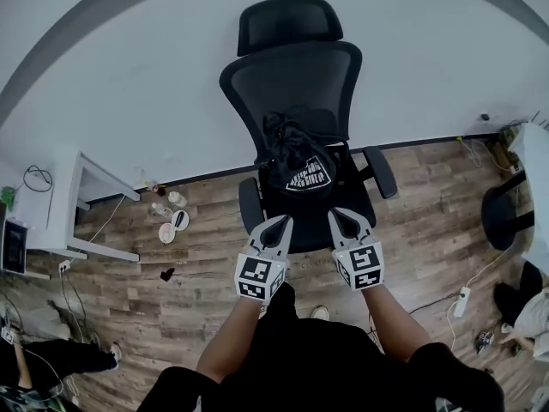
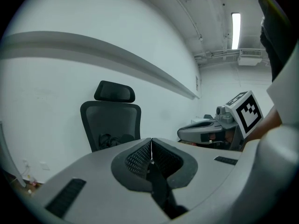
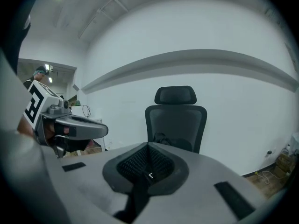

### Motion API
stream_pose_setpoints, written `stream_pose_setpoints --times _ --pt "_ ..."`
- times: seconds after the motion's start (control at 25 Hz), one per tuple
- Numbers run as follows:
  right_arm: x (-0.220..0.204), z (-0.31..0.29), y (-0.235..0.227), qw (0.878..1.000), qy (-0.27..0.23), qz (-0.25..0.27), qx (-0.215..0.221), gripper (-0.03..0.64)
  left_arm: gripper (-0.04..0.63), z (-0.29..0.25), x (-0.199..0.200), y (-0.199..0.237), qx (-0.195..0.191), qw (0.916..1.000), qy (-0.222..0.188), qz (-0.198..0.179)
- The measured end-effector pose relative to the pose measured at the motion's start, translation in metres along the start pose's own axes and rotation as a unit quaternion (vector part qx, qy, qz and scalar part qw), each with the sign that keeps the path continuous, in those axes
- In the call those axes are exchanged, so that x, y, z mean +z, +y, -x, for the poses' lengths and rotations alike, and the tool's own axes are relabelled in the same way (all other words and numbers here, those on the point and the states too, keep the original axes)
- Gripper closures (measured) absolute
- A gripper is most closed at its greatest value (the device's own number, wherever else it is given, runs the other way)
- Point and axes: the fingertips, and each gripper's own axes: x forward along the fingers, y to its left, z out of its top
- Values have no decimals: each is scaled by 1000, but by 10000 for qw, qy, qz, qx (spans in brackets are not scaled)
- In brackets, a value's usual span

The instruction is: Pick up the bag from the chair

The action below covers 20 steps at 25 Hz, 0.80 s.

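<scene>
A black bag [image 1: 296,168] with white print on its front sits on the seat of a black mesh office chair [image 1: 292,71], leaning against the backrest. In the head view my left gripper [image 1: 280,222] and right gripper [image 1: 340,216] hover side by side just short of the seat's front edge, both shut and holding nothing. The left gripper view shows the chair [image 2: 112,120] ahead with the bag's top [image 2: 112,139] peeking over my shut jaws. The right gripper view shows the chair [image 3: 176,120] and the bag [image 3: 163,139] likewise.
The chair stands on a wood floor [image 1: 171,299] against a white wall. A white desk [image 1: 73,204] is at the left, small items [image 1: 171,221] lie on the floor beside it. A second chair [image 1: 506,213] and a power strip [image 1: 461,301] are at the right.
</scene>
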Motion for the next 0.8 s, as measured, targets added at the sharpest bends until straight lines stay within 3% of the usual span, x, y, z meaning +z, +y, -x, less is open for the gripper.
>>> stream_pose_setpoints --times 0.4,0.8 --pt "13 -106 -11 9990 390 -186 -107 597 572 -60 -11 90 -250 9986 434 180" --pt "-9 -171 -43 9947 934 -274 -324 597 572 -124 -32 153 -505 9930 1042 240"
